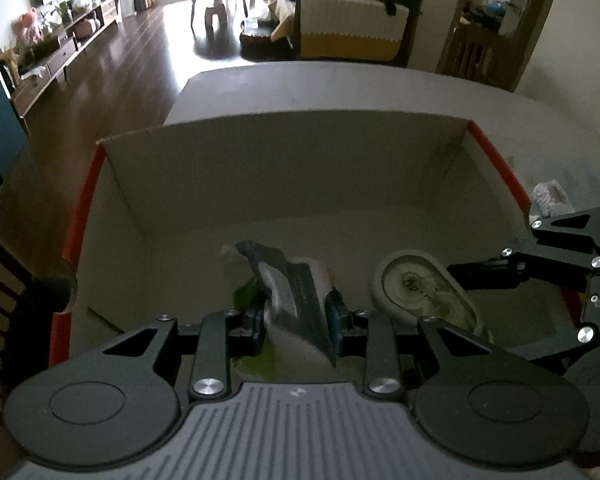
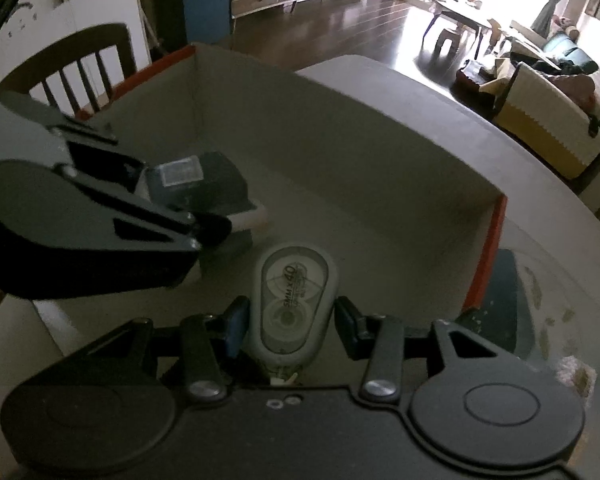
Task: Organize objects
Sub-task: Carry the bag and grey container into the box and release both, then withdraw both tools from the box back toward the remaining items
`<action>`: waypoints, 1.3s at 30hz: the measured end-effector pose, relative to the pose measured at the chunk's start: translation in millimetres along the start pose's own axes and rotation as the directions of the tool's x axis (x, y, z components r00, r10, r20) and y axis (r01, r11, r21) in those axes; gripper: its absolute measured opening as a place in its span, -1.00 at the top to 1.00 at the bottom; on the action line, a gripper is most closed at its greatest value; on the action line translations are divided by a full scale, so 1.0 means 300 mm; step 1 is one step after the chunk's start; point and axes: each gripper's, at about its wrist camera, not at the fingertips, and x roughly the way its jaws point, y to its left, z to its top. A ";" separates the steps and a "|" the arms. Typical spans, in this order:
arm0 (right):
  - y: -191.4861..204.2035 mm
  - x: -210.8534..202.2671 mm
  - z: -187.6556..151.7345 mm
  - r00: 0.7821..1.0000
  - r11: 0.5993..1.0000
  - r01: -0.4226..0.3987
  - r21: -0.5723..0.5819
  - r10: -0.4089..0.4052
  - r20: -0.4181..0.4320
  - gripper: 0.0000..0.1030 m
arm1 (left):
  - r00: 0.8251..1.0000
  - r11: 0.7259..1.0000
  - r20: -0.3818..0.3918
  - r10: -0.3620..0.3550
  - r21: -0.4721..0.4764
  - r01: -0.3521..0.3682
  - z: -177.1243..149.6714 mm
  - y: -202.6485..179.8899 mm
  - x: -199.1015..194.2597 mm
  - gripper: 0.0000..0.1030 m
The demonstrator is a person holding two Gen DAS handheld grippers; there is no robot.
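In the left wrist view, the left gripper (image 1: 295, 320) is inside the cardboard box (image 1: 284, 168), the one with red outer sides, and its jaws are closed tight on a dark flat packet (image 1: 296, 300) with a pale label. Under the packet lies something green and white, which I cannot name. To the right of the packet, on the box floor, is the correction tape dispenser (image 1: 424, 288), and the right gripper (image 1: 460, 272) reaches to it from the right side of the box. I think the risk here is that the packet is held only by its lower part and leans, so if the jaws open while it is high above the floor it may fall on the dispenser or tip against the box wall. In the right wrist view, the dispenser (image 2: 292, 300) is between the fingers of the right gripper (image 2: 292, 316); the left pad seems to touch it, but the right pad stands a little apart, so the jaws look partly open and not really holding. The packet (image 2: 204, 188) in the left gripper (image 2: 216, 228) is just beside the dispenser, inside the same box (image 2: 340, 132). The two grippers are very near, so a careless lift could make them collide and push the dispenser aside.
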 end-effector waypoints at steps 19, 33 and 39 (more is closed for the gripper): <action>0.021 -0.056 -0.022 0.999 0.999 -0.031 -0.044 0.032 0.025 -0.16 | 0.999 1.000 -0.038 0.009 0.020 -0.008 -0.026 -0.004 -0.040 -0.23; -0.046 -0.256 -0.080 0.987 0.997 -0.078 -0.013 0.079 0.142 -0.23 | 0.998 1.000 0.056 -0.004 0.002 0.004 -0.013 -0.039 -0.194 -0.24; -0.084 -0.344 -0.126 0.974 0.994 -0.103 0.020 0.096 0.207 -0.41 | 0.993 1.000 0.117 -0.024 0.019 0.022 -0.006 -0.101 -0.265 -0.24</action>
